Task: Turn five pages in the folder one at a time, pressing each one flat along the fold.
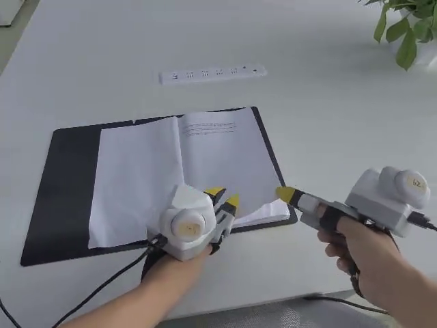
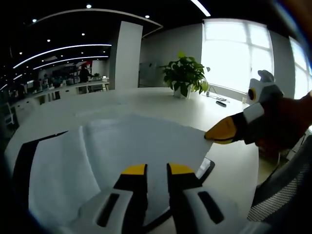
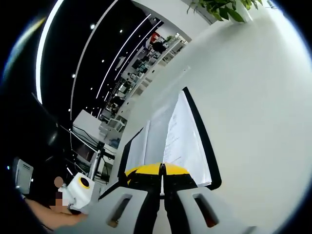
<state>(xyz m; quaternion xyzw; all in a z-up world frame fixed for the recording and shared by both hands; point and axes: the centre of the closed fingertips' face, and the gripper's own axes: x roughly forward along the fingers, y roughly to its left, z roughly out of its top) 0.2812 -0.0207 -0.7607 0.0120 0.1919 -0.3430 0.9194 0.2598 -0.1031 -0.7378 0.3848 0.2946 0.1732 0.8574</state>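
**Head view, read from left to right.** The folder [image 1: 65, 191] lies open and flat on the white table [image 1: 328, 102]. Its black inner cover is bare at the left of the frame.

- **Pages.** A blank left page [image 1: 136, 178] covers the middle of the folder. It meets the right page [image 1: 225, 157] at the fold, which runs from the upper centre of the frame toward the lower centre. The right page carries a few lines of print at its top (too small to read). A black rim of the folder shows along the right page's outer edge.
- **Power strip.** A white power strip [image 1: 212, 72] lies at upper centre, above the folder in the frame and well apart from it.
- **Left hand-held gripper.** At lower centre the left hand-held gripper [image 1: 223, 197] sits over the bottom end of the fold. Its yellow-tipped jaws stand a narrow gap apart with nothing between them, and the left gripper view shows the same gap, low over the paper. Whether the tips touch the sheet cannot be told. A black cable [image 1: 102, 287] trails from this gripper toward the lower left corner.
- **Right hand-held gripper.** Further right, the right hand-held gripper [image 1: 285, 195] points toward the left of the frame, its yellow tip at the lower right corner of the right page. In the right gripper view its jaws are pressed together. Whether a sheet is caught between them cannot be told.
- **Plant.** A green plant [image 1: 403, 27] occupies the upper right corner.
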